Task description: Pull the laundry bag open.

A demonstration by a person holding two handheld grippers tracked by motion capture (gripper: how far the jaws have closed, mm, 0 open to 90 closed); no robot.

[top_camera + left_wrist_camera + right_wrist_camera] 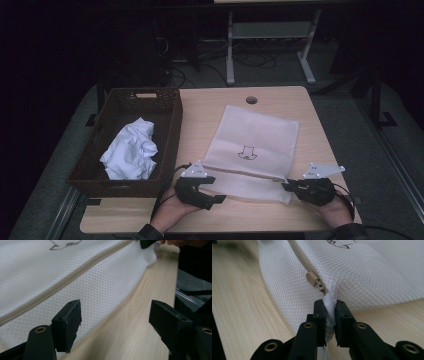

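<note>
Right tongs [331,312] pinch mesh laundry bag [372,272] corner by the zipper pull [312,279], anchoring it; left tongs [113,322] spread over the edge.

Your left tongs [209,188] and right tongs [291,187] are matte black, each topped by a grey three-cornered plate, with brass-ringed screw holes, thin black cables trailing back, and dark cuffs at your wrists.

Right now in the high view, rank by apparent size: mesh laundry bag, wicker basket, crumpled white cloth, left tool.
Largest to smallest:
1-2. Wicker basket and mesh laundry bag look alike; the basket is seen at an angle, so no ranking.
3. Crumpled white cloth, lying in the basket.
4. Left tool, clearly smallest.
</note>
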